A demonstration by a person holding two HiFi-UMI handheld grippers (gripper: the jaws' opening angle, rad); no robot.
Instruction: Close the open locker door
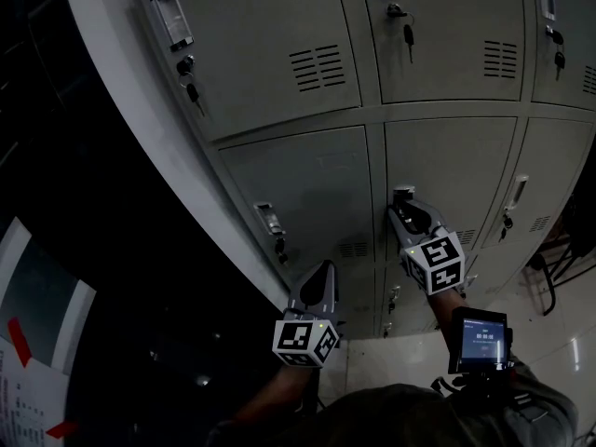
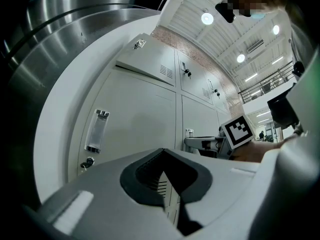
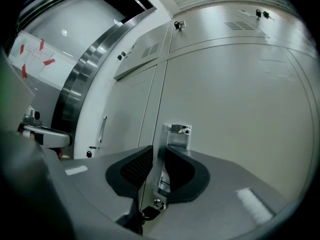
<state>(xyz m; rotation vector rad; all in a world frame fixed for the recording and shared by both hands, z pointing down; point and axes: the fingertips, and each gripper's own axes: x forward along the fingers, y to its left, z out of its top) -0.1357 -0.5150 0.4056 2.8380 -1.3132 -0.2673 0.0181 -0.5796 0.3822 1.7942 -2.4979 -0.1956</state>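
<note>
Head view: grey lockers (image 1: 279, 73) fill the top and centre of the frame. My right gripper (image 1: 402, 205) is at centre right, tips against the door (image 1: 456, 170) of a middle-row locker, right on its chrome handle (image 1: 403, 194). In the right gripper view the handle stands upright between my fingers, low in the centre of the frame, with both dark pads closed on its thin edge, one on each side; I am gripping it. A lock (image 3: 158, 204) with a key in it sits just below, at the bottom of the frame. The door spreads across the right half of that view and its left edge runs up from the handle. It looks nearly flush with the door beside it, but I cannot tell whether a gap remains. My left gripper (image 1: 321, 268) is at lower centre of the head view, to the left of and below the right one, pointing at the lockers and apart from them. In the left gripper view its fingertips meet, closed on nothing; vent slots (image 2: 161, 186) of a locker show through the hollow behind the tips. A second handle (image 2: 96, 130) is at centre left of that view, untouched, and the right gripper's marker cube is at centre right. A small lit screen (image 1: 480, 336) is at lower right of the head view, and a board (image 1: 28, 371) with red marks at lower left beside a dark surface.
</note>
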